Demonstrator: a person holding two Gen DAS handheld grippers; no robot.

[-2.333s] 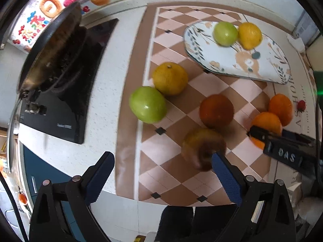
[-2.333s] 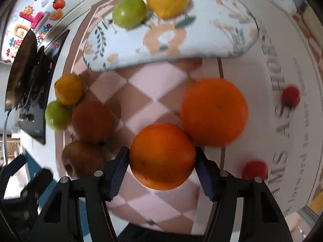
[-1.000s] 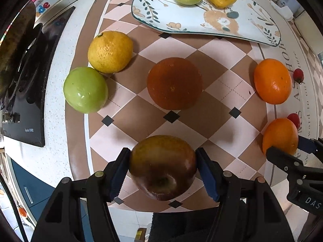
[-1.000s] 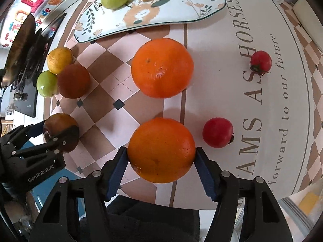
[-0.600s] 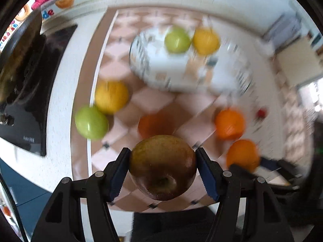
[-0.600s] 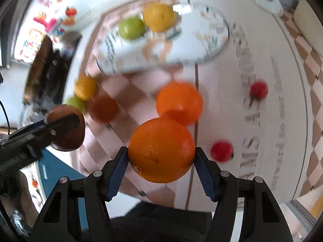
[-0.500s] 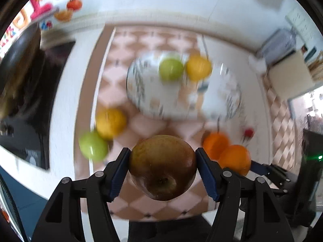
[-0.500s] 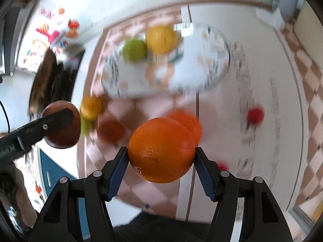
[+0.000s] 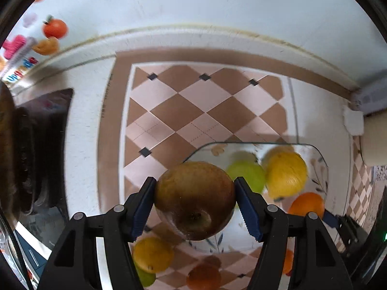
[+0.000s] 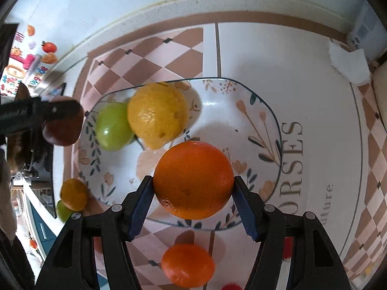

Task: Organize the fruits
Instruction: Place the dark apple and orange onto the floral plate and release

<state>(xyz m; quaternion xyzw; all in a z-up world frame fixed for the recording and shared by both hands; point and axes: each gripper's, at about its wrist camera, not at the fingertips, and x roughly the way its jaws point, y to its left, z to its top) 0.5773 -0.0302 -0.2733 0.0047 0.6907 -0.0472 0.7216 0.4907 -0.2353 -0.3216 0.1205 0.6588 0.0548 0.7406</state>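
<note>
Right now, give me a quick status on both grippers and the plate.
Left gripper shut on brown apple. Right gripper shut on orange, above plate. Plate holds green apple and lemon; bare space on its right.

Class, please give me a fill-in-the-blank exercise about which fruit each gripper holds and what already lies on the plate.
1. The left gripper is shut on a brown ____.
2. The right gripper holds an ____ above the plate.
3. On the plate lie a green apple and a ____.
4. The fruit still on the mat below the right gripper is coloured ____.

Missing words: apple; orange; lemon; orange
</note>
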